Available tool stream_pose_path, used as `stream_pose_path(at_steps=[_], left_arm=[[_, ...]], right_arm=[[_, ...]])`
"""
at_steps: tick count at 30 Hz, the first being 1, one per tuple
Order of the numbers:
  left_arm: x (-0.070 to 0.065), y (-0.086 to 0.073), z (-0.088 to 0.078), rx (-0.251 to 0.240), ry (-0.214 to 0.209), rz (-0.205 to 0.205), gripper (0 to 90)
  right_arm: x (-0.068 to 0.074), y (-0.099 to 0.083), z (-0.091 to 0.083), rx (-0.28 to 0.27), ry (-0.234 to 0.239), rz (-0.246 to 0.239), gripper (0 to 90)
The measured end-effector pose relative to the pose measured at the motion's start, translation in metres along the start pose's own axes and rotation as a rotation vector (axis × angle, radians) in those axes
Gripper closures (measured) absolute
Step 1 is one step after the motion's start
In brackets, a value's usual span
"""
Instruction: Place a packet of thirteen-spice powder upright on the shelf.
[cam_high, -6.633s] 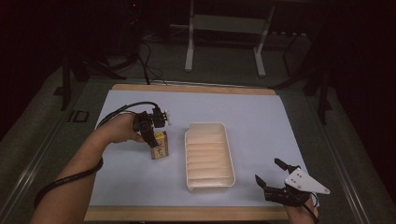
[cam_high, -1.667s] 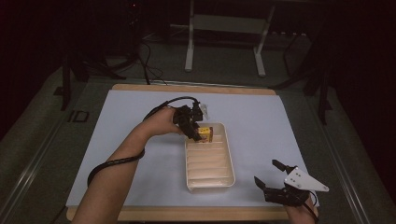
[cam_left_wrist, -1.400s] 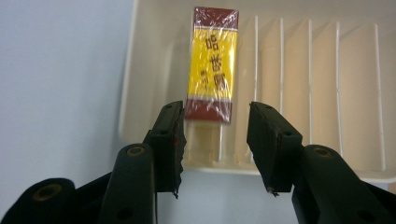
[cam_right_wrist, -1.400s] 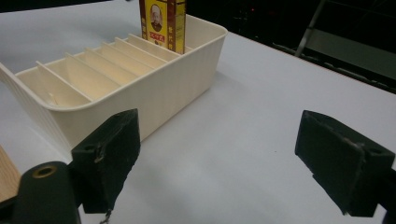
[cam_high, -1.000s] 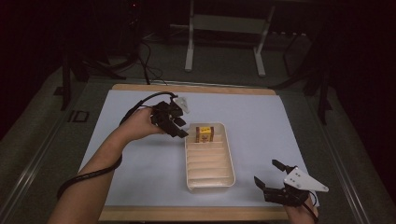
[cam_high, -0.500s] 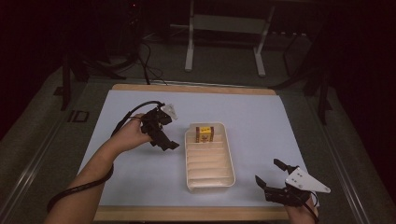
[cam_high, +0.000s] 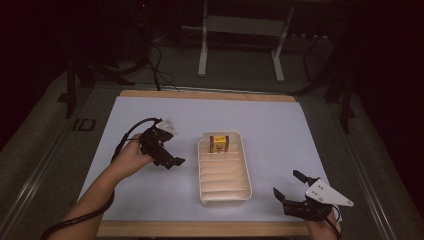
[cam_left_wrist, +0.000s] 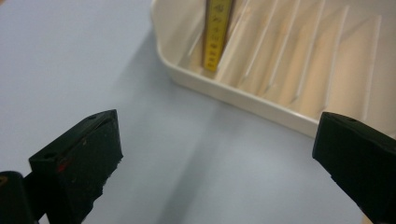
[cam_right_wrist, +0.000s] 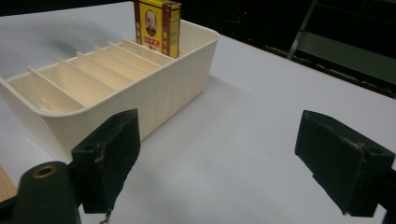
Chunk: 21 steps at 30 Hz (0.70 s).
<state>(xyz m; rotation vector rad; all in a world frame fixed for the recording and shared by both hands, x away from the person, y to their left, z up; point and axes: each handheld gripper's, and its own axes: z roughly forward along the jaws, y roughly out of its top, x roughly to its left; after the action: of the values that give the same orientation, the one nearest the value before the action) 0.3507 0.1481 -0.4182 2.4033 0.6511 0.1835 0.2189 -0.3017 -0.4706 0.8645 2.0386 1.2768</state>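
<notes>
One yellow box (cam_high: 219, 144) stands upright in the far end slot of the cream divider tray (cam_high: 224, 192), and the left hand-held gripper (cam_high: 172, 161) sits to the tray's left, just above the tabletop (cam_high: 280, 125), jaws spread wide with nothing between them. Its own view shows the box edge-on behind the tray's near wall. The right hand-held gripper (cam_high: 289, 186) waits near the tray's near right corner, jaws likewise wide and empty. To finish this release well, I'd say: keep the left jaws wide and clear of the tray rim so nothing nudges the tray. The box looks well seated between wall and divider, so no correction seems needed.
</notes>
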Motion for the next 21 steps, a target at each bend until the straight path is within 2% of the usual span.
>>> stream_pose_path(at_steps=[2,6,10,14,16,20,21], left_arm=[[-0.001,-0.007,0.000,-0.007,0.006,-0.024,1.8],[-0.003,-0.014,0.000,-0.005,0.043,-0.045,1.7],[-0.007,-0.021,-0.001,-0.042,0.018,-0.062,1.7],[-0.016,-0.028,0.000,-0.052,0.036,-0.056,1.8],[-0.020,-0.032,0.001,-0.066,0.014,-0.066,1.8],[-0.027,-0.039,0.003,-0.081,0.020,-0.075,1.8],[-0.028,-0.041,0.004,-0.088,0.009,-0.083,1.8]], right_arm=[[0.000,0.000,0.000,0.001,-0.001,-0.004,14.2],[0.000,0.000,0.000,0.002,-0.009,-0.006,14.2],[-0.001,0.000,0.000,0.000,-0.012,-0.003,14.2],[-0.001,0.000,0.001,0.006,-0.015,-0.004,14.2],[0.000,0.000,0.000,0.004,-0.016,-0.003,14.2],[-0.001,0.000,0.000,0.004,-0.016,-0.002,14.2],[0.000,0.000,0.001,0.005,-0.016,-0.001,14.2]])
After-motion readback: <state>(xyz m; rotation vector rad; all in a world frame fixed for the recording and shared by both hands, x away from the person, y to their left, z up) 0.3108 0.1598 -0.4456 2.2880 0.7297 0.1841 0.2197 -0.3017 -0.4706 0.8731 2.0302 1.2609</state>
